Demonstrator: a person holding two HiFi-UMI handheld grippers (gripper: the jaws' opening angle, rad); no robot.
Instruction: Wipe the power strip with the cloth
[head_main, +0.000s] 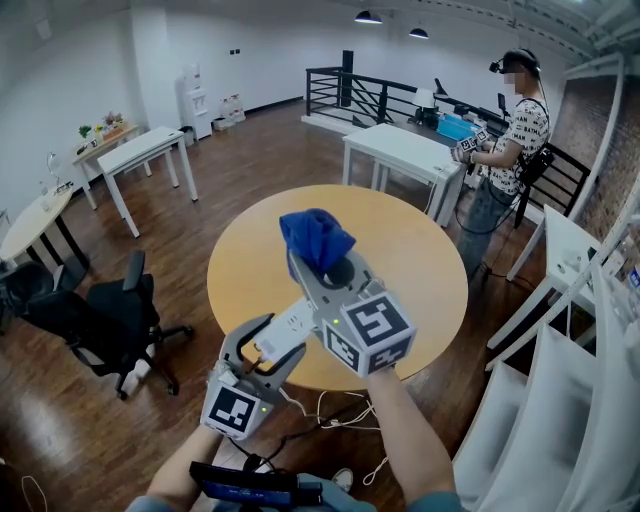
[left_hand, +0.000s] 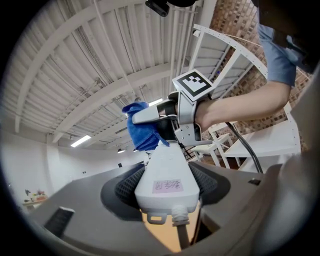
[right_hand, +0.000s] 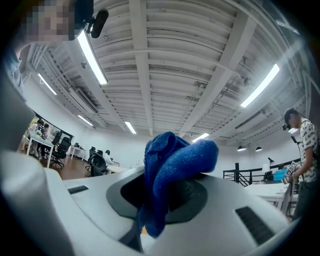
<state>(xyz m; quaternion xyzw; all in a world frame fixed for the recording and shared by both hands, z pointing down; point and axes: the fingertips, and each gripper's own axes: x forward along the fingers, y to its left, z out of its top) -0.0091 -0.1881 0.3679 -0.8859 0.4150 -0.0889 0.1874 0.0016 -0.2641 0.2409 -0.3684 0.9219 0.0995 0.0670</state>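
Observation:
Both grippers are held up in the air over a round wooden table (head_main: 420, 260). My left gripper (head_main: 278, 342) is shut on the cable end of a white power strip (head_main: 287, 328), which is tilted upward. In the left gripper view the power strip (left_hand: 167, 182) fills the space between the jaws, with its pink label facing the camera. My right gripper (head_main: 322, 268) is shut on a bunched blue cloth (head_main: 315, 238). The blue cloth (left_hand: 141, 131) touches the strip's far end. In the right gripper view the cloth (right_hand: 172, 172) sticks up from the jaws.
The strip's white cable (head_main: 335, 412) hangs down to the floor. A black office chair (head_main: 105, 320) stands at the left. A person (head_main: 505, 140) stands by a white table (head_main: 405, 150) at the back right. White frames (head_main: 560, 390) crowd the right side.

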